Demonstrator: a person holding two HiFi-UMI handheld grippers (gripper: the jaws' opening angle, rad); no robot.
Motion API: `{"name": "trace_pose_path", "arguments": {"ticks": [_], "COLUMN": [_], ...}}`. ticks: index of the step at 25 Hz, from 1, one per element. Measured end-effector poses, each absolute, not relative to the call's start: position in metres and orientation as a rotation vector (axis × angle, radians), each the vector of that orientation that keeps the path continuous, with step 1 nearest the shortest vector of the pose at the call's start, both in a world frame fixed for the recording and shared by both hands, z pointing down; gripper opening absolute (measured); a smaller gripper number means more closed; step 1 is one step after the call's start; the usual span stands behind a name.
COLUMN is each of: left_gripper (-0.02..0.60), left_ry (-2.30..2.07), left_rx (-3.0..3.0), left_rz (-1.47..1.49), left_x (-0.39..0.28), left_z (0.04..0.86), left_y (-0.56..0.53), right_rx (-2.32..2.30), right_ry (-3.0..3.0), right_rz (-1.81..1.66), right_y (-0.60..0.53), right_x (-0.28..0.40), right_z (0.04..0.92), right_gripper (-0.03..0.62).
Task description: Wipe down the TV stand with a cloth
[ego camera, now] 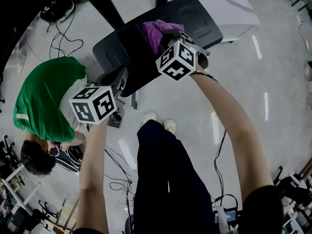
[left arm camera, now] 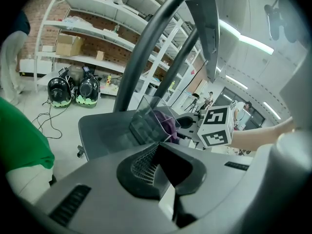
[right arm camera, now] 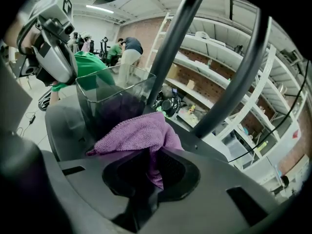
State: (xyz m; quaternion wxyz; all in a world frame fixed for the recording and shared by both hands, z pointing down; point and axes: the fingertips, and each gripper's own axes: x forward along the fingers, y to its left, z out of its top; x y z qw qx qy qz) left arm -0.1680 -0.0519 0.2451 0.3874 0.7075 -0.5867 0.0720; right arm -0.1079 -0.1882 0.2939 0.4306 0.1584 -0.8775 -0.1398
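The TV stand's dark grey base (ego camera: 207, 23) lies on the floor with two black poles (right arm camera: 170, 48) rising from it. A clear plastic box (ego camera: 127, 44) stands on the base. My right gripper (ego camera: 165, 42) is shut on a purple cloth (ego camera: 155, 32), which bunches over the base beside the box. In the right gripper view the cloth (right arm camera: 139, 133) hangs from the closed jaws (right arm camera: 146, 172). My left gripper (ego camera: 116, 81) hovers at the base's near-left edge, shut and empty (left arm camera: 158, 167). From there the box (left arm camera: 151, 123) and the cloth (left arm camera: 169, 126) show ahead.
A person in a green top (ego camera: 46, 101) crouches just left of my left gripper. Cables (ego camera: 117, 179) trail on the floor near my feet. Shelving (left arm camera: 87, 28) with boxes and two helmets (left arm camera: 73, 89) lines the brick wall behind the stand.
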Motion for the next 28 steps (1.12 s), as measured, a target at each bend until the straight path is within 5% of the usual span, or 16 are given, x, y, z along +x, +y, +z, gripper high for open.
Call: {"name": "trace_pose_path", "arguments": {"ticks": [28], "left_gripper": [0.006], "left_ry": [-1.382], "left_rx": [1.817], "left_rz": [0.233], "left_x": [-0.112], "left_z": [0.266], "left_y": [-0.069], "right_rx": [0.688], "right_ry": [-2.024], "right_rz": [-0.291], "right_y": [-0.317], "right_x": [0.006], "right_z": [0.292], "right_gripper": [0.069]}}
